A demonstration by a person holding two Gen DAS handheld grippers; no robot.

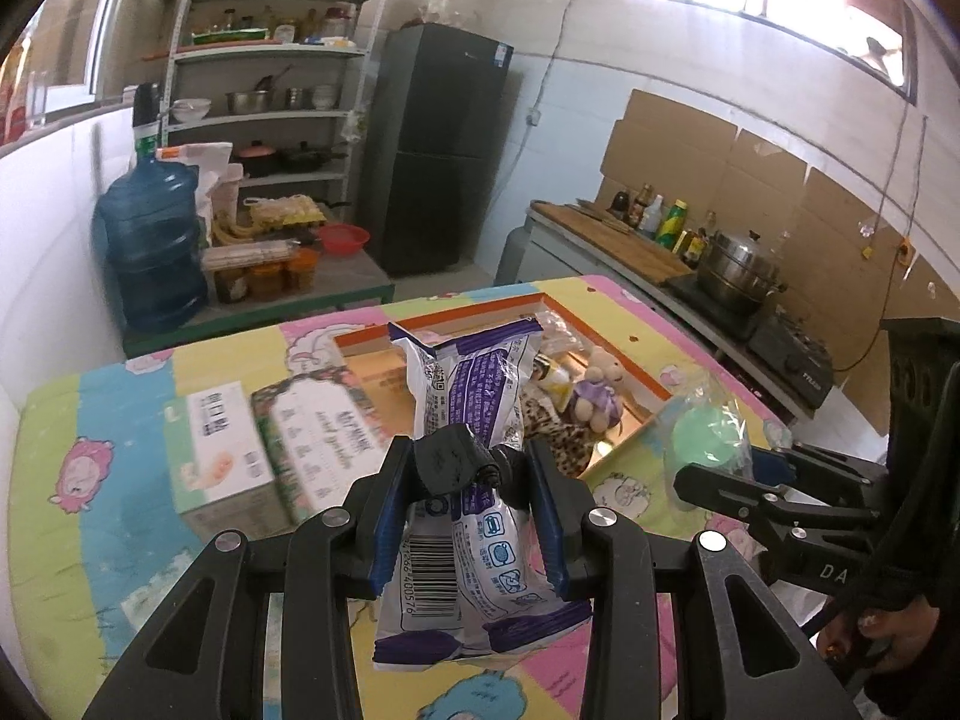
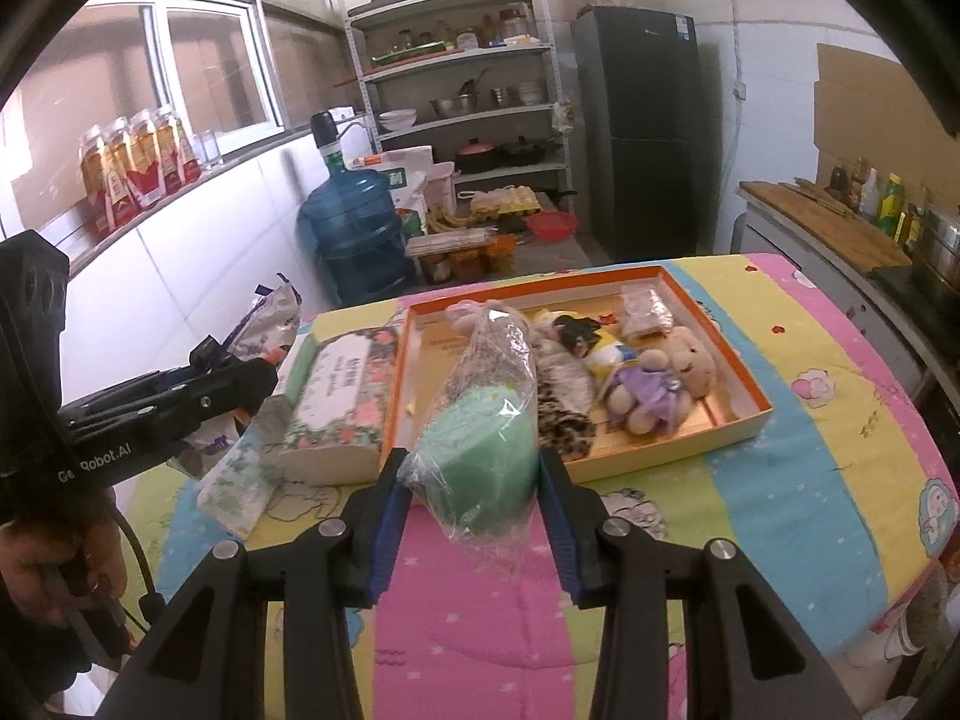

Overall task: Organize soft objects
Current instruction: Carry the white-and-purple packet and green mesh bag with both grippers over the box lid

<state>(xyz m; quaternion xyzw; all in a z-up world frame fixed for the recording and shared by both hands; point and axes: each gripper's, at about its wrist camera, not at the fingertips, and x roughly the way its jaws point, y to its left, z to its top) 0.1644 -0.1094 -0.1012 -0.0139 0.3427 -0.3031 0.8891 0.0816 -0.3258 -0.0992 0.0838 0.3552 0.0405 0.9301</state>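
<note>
Two grippers are loaded: our left gripper (image 1: 468,516) clamps a purple-and-white snack packet (image 1: 468,420), and our right gripper (image 2: 474,516) clamps a bagged green sponge (image 2: 480,450). Both items hang above the table, just short of the orange-rimmed tray (image 2: 720,420) holding the teddy bear (image 2: 690,360). We advance each load over bare tray floor before releasing, and we keep the grip light.

Upright purple-white packet (image 1: 468,396), bagged green sponge (image 2: 480,450)

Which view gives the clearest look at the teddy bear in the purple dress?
The right wrist view: the teddy bear lies unobstructed in the orange-rimmed tray. In the left wrist view the bear is smaller, half hidden behind the purple-and-white packet that the left gripper holds.
</note>
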